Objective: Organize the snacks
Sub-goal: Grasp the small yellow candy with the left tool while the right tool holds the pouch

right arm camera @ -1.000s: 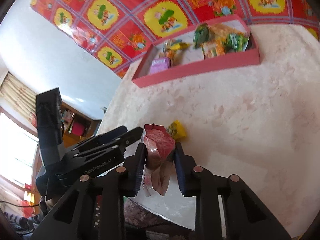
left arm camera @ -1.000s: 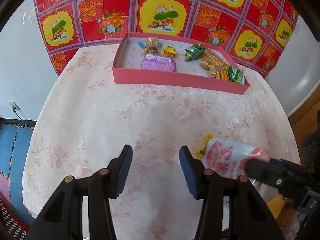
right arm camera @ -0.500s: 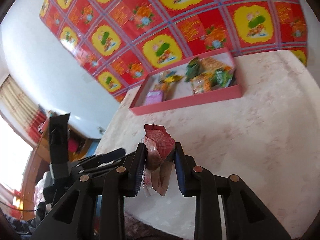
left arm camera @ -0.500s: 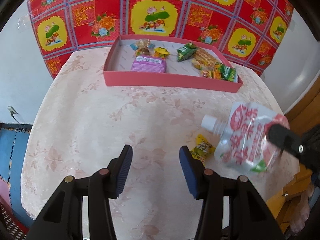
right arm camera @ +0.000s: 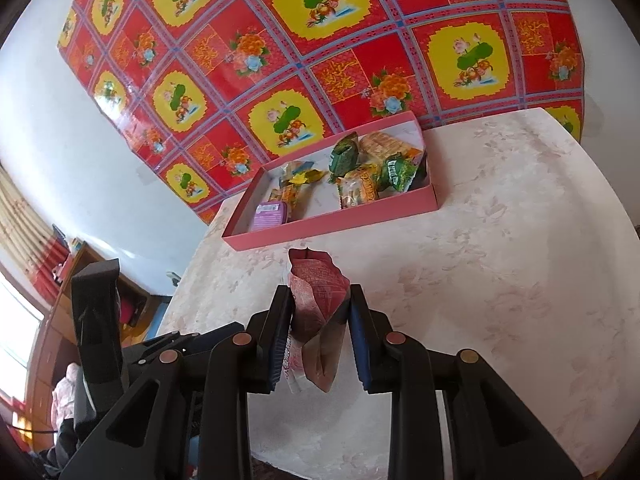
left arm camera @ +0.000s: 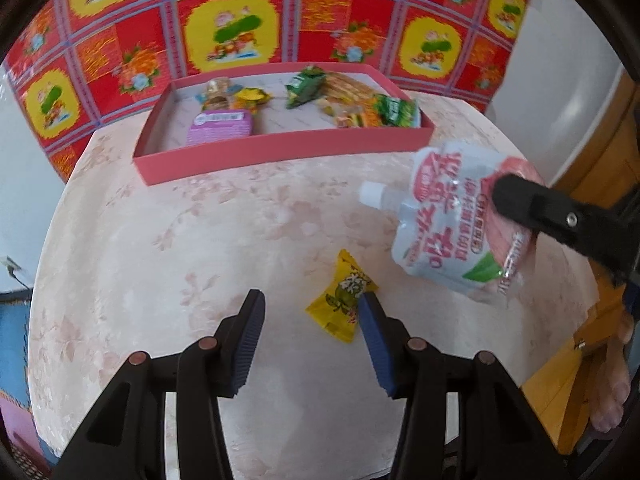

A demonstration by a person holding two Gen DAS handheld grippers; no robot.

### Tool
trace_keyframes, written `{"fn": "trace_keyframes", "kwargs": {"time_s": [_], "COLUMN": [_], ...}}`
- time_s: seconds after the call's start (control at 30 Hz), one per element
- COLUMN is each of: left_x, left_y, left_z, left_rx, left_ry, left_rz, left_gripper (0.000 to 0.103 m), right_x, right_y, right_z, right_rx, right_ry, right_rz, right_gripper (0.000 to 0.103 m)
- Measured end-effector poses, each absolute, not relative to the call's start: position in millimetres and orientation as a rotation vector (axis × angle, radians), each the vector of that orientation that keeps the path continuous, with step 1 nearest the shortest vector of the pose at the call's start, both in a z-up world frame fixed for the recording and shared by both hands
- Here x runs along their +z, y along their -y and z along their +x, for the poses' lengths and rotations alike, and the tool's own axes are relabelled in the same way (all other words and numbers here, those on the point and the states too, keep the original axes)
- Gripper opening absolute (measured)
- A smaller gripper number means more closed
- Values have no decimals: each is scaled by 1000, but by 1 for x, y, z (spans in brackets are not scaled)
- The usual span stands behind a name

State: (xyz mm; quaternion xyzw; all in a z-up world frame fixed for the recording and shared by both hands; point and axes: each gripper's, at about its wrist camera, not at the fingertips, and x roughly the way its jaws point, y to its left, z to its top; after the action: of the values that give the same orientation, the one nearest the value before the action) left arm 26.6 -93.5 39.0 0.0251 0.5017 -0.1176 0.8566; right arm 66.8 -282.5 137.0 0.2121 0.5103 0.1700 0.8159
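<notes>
A pink tray [left arm camera: 280, 152] with several wrapped snacks stands at the table's far side, also in the right wrist view as the pink tray [right arm camera: 332, 220]. A yellow candy packet [left arm camera: 340, 300] lies on the table, just in front of my left gripper [left arm camera: 312, 312] and against the inner side of its right finger. That gripper is open and nothing is pressed between its pads. A white and pink spouted pouch [left arm camera: 448, 216] hangs above the table at the right. My right gripper [right arm camera: 318, 304] is shut on the pouch [right arm camera: 316, 292].
The round table carries a pale floral cloth [left arm camera: 180, 240], and its near edge is close below both grippers. A red and yellow patterned sheet [right arm camera: 320, 40] covers the wall behind the tray. Wooden furniture [left arm camera: 600, 152] stands at the right.
My left gripper has shifted right, so the yellow candy now lies by its right finger. The right gripper has lifted the pouch off the table and carried it nearer the tray.
</notes>
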Motion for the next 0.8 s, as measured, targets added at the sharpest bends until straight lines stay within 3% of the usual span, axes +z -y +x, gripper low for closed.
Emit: {"fn": "trace_keyframes", "kwargs": {"time_s": [0.2, 0.27, 0.33, 0.8], "left_x": [31, 31, 31, 43], "left_y": [101, 101, 103, 99], "left_z": [30, 30, 29, 28], "left_rx": [-254, -260, -267, -298], "left_ry": [-1073, -1064, -1053, -995], "left_rz": [71, 70, 73, 50], "left_gripper": [48, 37, 31, 30], "right_x": [136, 134, 134, 141], "right_y": [287, 287, 287, 286], "right_z": [67, 67, 68, 71], "right_rx": [358, 358, 360, 357], "right_ry": [-1090, -1093, -1095, -1070], "right_rz": [460, 463, 465, 451], "right_gripper": [29, 29, 29, 29]}}
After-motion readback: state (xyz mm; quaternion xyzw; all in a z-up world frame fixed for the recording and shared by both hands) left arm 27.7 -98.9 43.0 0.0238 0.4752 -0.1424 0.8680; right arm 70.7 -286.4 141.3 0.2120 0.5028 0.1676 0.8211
